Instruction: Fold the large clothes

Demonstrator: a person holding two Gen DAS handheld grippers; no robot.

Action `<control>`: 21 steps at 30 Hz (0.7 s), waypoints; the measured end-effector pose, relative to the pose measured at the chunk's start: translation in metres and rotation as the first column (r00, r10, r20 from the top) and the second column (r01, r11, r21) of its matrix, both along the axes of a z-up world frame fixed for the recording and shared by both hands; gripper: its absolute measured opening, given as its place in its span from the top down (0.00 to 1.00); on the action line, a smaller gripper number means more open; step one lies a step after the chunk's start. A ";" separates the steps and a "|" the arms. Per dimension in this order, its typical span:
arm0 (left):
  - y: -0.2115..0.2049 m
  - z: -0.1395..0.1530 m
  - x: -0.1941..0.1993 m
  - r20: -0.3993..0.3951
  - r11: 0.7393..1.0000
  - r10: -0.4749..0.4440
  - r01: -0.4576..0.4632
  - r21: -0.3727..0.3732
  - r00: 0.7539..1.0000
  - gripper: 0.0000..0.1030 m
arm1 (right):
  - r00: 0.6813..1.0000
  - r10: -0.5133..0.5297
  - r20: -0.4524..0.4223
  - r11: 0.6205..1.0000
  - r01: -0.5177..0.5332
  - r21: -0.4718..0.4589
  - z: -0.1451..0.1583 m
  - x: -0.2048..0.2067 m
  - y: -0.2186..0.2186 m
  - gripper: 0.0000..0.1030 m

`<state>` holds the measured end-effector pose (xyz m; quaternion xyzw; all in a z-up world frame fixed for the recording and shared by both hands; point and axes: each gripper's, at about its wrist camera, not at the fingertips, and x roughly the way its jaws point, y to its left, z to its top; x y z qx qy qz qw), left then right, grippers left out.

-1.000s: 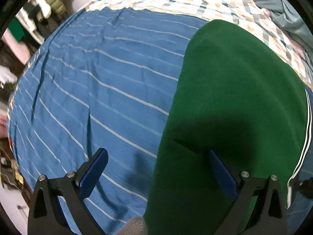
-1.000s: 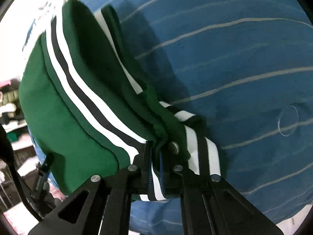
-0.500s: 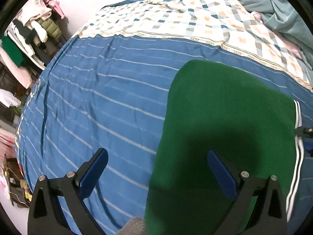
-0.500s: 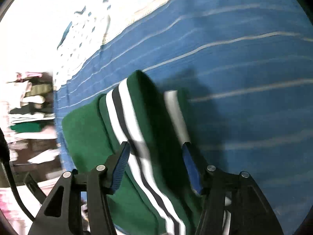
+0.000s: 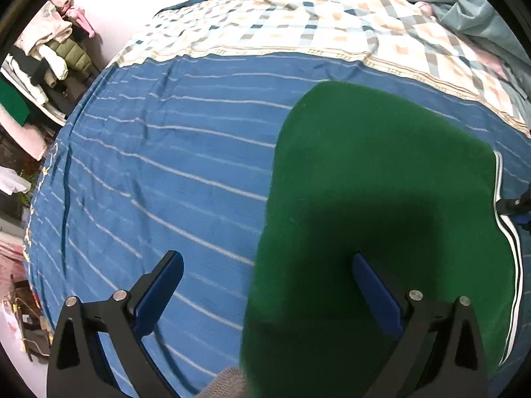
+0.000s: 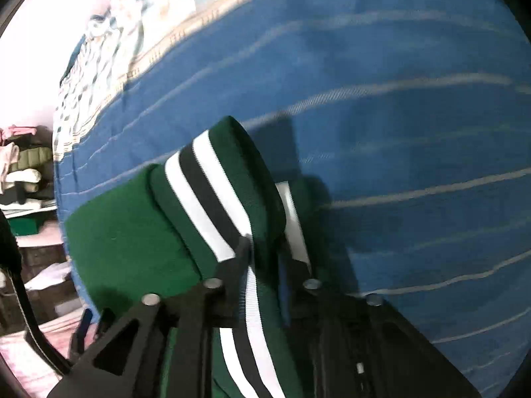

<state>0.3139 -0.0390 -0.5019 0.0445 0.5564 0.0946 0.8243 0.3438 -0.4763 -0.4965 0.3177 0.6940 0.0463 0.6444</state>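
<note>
A folded green garment (image 5: 381, 205) with a black-and-white striped hem (image 6: 212, 205) lies on the blue striped bedsheet (image 5: 166, 165). My left gripper (image 5: 265, 285) is open and empty above the garment's left edge, one finger over the sheet, the other over the green cloth. My right gripper (image 6: 265, 258) sits at the striped hem with its jaws close together around the band; whether the pads grip the cloth is hidden. The right gripper also shows at the far right of the left wrist view (image 5: 517, 209).
A checked quilt (image 5: 298, 23) and a grey-blue blanket (image 5: 464, 3) lie at the far end of the bed. Piled clothes on shelves (image 5: 43, 56) stand past the bed's left edge. The sheet (image 6: 415, 132) stretches flat to the right of the garment.
The right gripper opened off the striped hem half a second ago, and its jaws now stand close together on the hem again. The left gripper lifted away, so more of the bed shows.
</note>
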 end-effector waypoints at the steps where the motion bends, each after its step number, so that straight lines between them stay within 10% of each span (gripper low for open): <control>1: 0.004 0.003 -0.003 -0.001 1.000 0.009 -0.009 0.004 1.000 0.00 | 1.000 -0.010 -0.004 1.000 0.011 0.029 0.009 -0.005 -0.006 0.68; 9: 0.048 0.034 -0.076 -0.017 0.983 0.183 -0.183 -0.024 0.983 0.00 | 0.984 -0.145 -0.099 0.982 0.156 0.108 0.047 -0.128 -0.037 0.53; 18: 0.034 -0.019 -0.091 -0.117 0.988 0.146 -0.139 0.070 0.982 0.00 | 0.881 -0.335 -0.335 0.799 0.454 0.394 -0.048 -0.203 0.006 0.42; 21: 0.035 -0.019 -0.088 -0.116 0.991 0.123 -0.115 0.073 0.986 0.00 | 0.887 -0.354 -0.297 0.829 0.445 0.339 -0.042 -0.196 0.016 0.79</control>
